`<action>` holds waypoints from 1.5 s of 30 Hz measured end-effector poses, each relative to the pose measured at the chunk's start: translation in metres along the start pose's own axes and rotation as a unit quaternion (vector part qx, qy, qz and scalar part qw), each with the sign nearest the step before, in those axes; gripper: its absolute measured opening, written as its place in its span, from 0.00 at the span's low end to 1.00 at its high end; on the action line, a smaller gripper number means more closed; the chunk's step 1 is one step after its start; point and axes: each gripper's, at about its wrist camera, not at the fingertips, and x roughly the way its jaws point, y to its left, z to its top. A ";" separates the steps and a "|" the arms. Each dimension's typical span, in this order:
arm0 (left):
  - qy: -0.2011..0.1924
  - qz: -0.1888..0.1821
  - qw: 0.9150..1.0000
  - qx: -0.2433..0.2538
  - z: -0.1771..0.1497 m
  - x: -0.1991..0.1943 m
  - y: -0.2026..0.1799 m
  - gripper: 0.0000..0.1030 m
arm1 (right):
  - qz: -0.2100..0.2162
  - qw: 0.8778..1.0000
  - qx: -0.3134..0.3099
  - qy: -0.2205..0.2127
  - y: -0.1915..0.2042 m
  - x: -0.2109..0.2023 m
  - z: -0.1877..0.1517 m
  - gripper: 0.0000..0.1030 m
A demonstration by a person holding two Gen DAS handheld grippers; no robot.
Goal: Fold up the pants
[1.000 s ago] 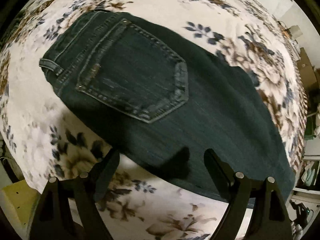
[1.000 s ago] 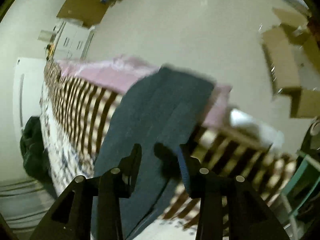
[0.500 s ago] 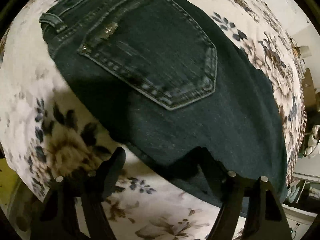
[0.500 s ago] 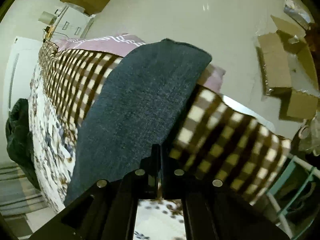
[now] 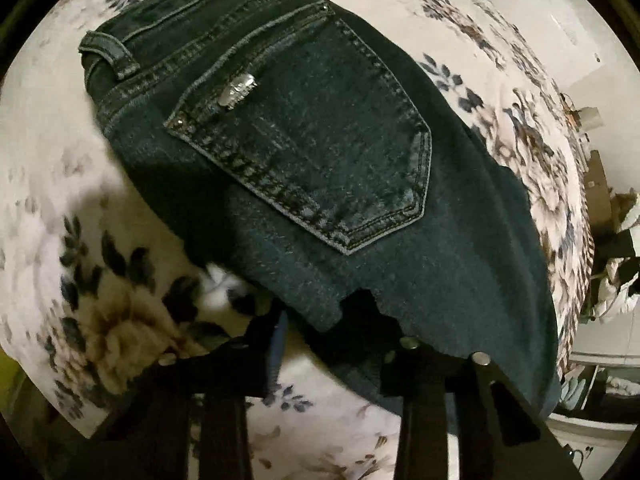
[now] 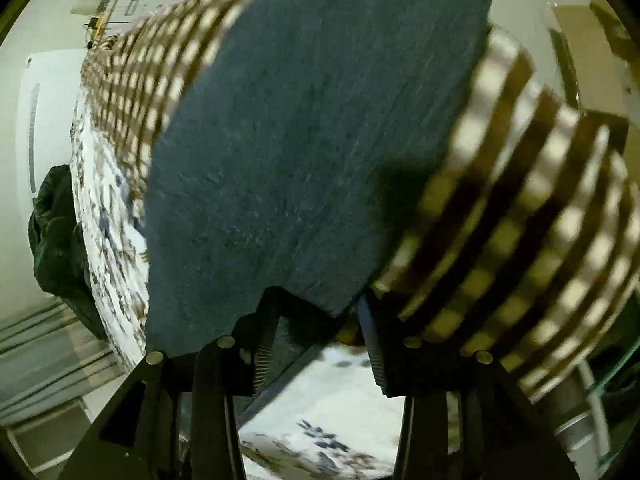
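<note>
Both grippers sit spread wide at the near edge of the jeans [image 5: 320, 168]: left gripper [image 5: 340, 332] by the back pocket [image 5: 316, 140], right gripper [image 6: 316, 328] at the leg.

No readable text in either view

The pants [image 5: 320, 168] carry only a small silvery tab [image 5: 239, 90] at the top edge of the back pocket [image 5: 316, 148] — too blurred to make out any brand or lettering. The floral bedspread [image 5: 100, 320] and the checked blanket [image 6: 520, 232] show patterns only — no words, labels or numbers.
</note>
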 end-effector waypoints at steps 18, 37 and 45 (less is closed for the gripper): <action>0.034 -0.012 0.990 0.135 -0.025 -0.019 -0.102 0.83 | 0.138 0.978 0.094 -0.126 -0.088 -0.051 0.057 0.49; 0.093 0.025 0.946 0.309 -0.078 0.087 -0.216 1.00 | 0.309 0.929 0.123 -0.161 -0.140 -0.014 0.169 0.49; 0.100 0.049 0.945 0.309 -0.085 0.096 -0.226 1.00 | 0.288 0.942 0.098 -0.145 -0.121 0.003 0.178 0.10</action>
